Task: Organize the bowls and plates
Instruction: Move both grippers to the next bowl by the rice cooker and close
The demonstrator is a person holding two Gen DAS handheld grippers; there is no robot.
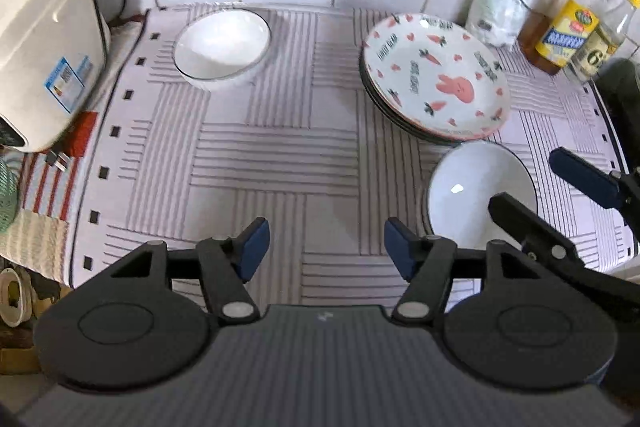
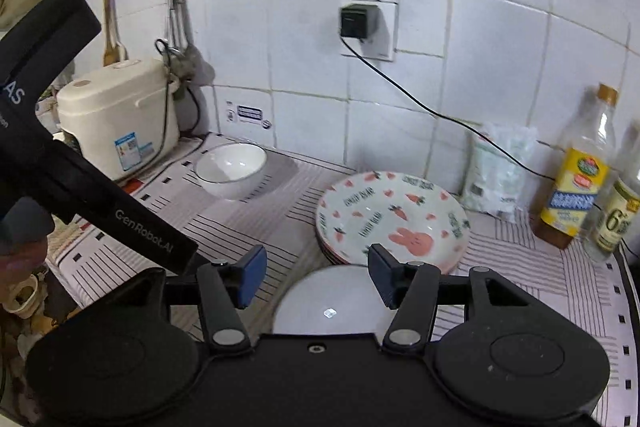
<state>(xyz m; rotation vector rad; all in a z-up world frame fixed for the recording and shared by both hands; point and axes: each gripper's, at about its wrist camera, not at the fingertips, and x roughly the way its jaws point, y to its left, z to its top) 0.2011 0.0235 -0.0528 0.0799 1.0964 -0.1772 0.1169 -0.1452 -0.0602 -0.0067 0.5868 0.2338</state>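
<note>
On the striped cloth (image 1: pixel 280 155) a white bowl (image 1: pixel 222 43) sits at the back left. A stack of plates (image 1: pixel 436 77) with a pink rabbit and carrots lies at the back right. Just in front of the stack rests a second white bowl (image 1: pixel 472 195). My left gripper (image 1: pixel 326 247) hovers open over bare cloth, with nothing between its blue pads. My right gripper (image 2: pixel 316 275) is open above the near bowl (image 2: pixel 332 307), apart from it. In the left wrist view the right gripper (image 1: pixel 524 181) straddles that bowl's right rim without touching. The plates (image 2: pixel 392 219) and far bowl (image 2: pixel 231 167) lie beyond.
A cream rice cooker (image 1: pixel 44 47) stands at the left edge. A white bag (image 1: pixel 500 7) and several bottles (image 1: pixel 568 27) line the back right corner. A black cable runs from a wall plug (image 2: pixel 358 21) across the tiles. The left gripper's black body (image 2: pixel 100 195) crosses the right wrist view.
</note>
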